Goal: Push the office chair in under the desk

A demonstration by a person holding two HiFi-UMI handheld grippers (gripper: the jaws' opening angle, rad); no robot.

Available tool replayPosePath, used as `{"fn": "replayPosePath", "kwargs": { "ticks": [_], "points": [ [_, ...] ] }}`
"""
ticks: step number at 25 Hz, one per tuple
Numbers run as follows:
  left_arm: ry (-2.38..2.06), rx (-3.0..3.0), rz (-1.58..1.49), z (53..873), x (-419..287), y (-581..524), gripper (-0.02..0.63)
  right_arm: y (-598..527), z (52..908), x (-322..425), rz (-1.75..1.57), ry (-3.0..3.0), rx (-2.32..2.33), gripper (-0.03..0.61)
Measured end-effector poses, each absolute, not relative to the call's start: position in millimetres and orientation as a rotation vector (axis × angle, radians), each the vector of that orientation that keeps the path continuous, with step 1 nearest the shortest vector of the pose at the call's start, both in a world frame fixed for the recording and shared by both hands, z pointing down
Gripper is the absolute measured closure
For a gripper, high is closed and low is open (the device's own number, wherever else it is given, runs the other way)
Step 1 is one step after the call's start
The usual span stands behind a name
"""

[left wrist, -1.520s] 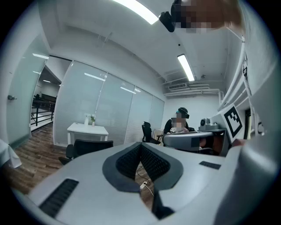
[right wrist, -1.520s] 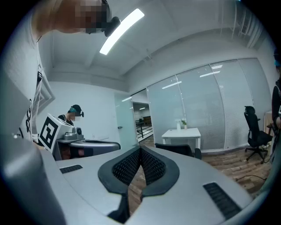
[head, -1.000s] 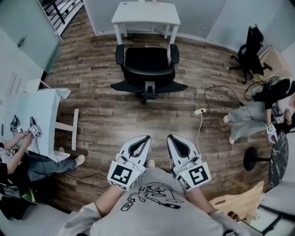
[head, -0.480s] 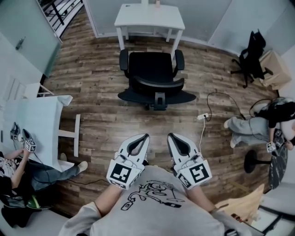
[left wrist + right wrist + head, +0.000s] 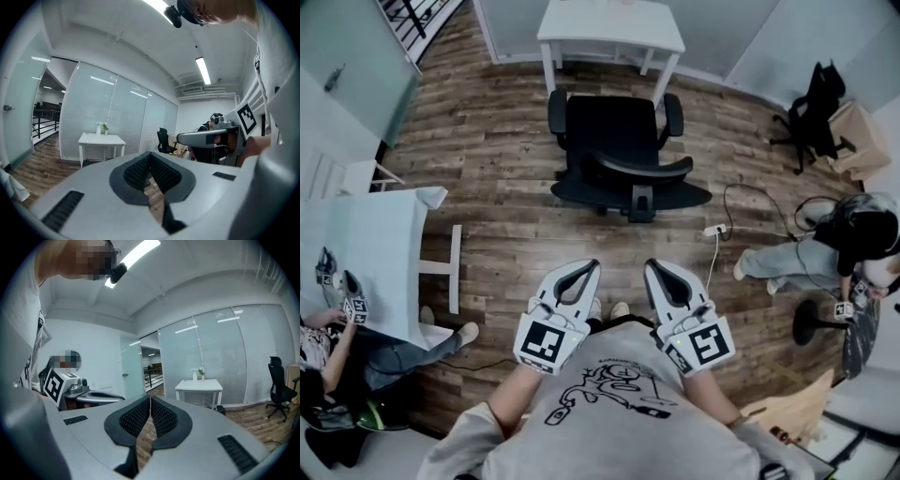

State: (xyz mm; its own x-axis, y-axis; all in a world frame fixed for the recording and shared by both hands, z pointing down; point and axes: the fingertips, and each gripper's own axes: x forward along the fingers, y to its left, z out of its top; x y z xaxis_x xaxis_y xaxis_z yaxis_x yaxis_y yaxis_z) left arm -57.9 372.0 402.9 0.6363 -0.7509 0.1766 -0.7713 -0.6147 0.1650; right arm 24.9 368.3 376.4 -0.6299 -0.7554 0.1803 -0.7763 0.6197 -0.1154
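A black office chair [image 5: 619,150] with armrests stands on the wood floor, its backrest toward me, just in front of a small white desk [image 5: 611,25] at the far wall. Close to my chest in the head view, well short of the chair, my left gripper [image 5: 589,267] and right gripper [image 5: 651,266] are both shut and empty. The desk [image 5: 101,139] shows beyond the closed left jaws in the left gripper view, and the desk [image 5: 198,385] with a small vase on it appears in the right gripper view. My own jaws mostly hide the chair in both gripper views.
A light table [image 5: 366,253] with a seated person [image 5: 356,337] stands at the left. At the right, another person [image 5: 825,248] sits on the floor by a power strip and cable [image 5: 712,231]. A second black chair [image 5: 811,117] stands at the far right, and glass walls close the back.
The chair and desk have grown nearer and slid lower in the head view as I walk toward them. Both grippers stay shut in the same place before my chest.
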Motion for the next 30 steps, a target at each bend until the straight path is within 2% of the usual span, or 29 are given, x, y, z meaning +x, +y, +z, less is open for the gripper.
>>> {"fn": "replayPosePath", "kwargs": {
  "ticks": [18, 26, 30],
  "points": [
    [-1.225, 2.660, 0.195, 418, -46, 316, 0.610, 317, 394, 50, 0.298, -2.668, 1.365, 0.541],
    [-1.243, 2.697, 0.331, 444, -21, 276, 0.609, 277, 424, 74, 0.319, -2.609, 1.322, 0.541],
    [-1.244, 2.732, 0.514, 471, -11, 256, 0.607, 256, 445, 85, 0.223, -2.584, 1.239, 0.540]
  ]
}}
